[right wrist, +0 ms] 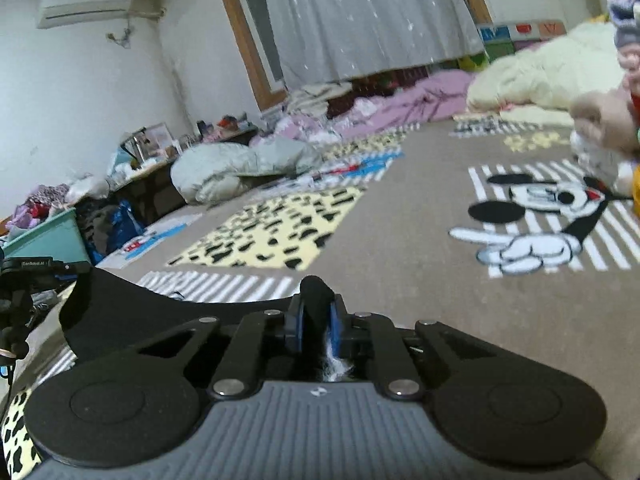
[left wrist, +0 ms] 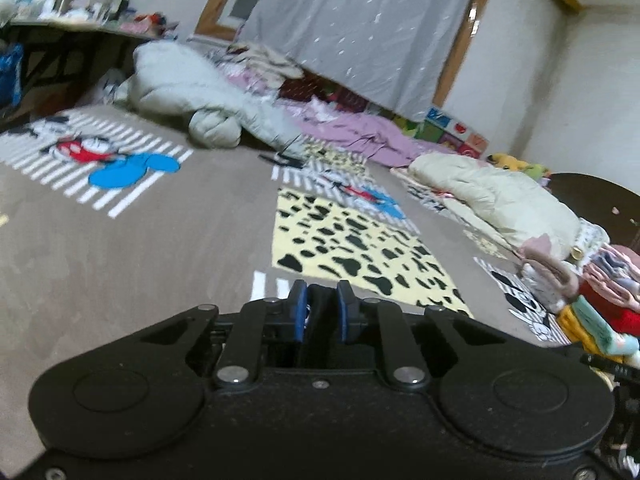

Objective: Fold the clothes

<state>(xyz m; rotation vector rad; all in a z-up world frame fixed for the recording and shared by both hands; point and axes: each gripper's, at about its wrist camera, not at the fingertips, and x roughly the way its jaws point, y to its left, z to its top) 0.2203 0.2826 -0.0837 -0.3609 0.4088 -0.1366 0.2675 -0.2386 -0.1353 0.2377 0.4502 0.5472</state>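
A black garment (right wrist: 120, 312) hangs between both grippers above the patterned carpet. My left gripper (left wrist: 321, 304) is shut on a fold of the black garment (left wrist: 318, 320), pinched between its blue pads (left wrist: 298, 312). My right gripper (right wrist: 316, 312) is shut on another part of the black garment, which bulges up between its pads and spreads out to the left. Most of the garment is hidden under the gripper bodies.
A brown carpet (left wrist: 120, 280) with Mickey Mouse prints and a yellow spotted patch (left wrist: 352, 248) covers the floor. A stack of folded clothes (left wrist: 608, 304) lies right. Grey and cream padded jackets (left wrist: 192, 88), pink bedding (right wrist: 400, 108), a low desk (left wrist: 60, 40) and a teal bin (right wrist: 48, 236) ring the room.
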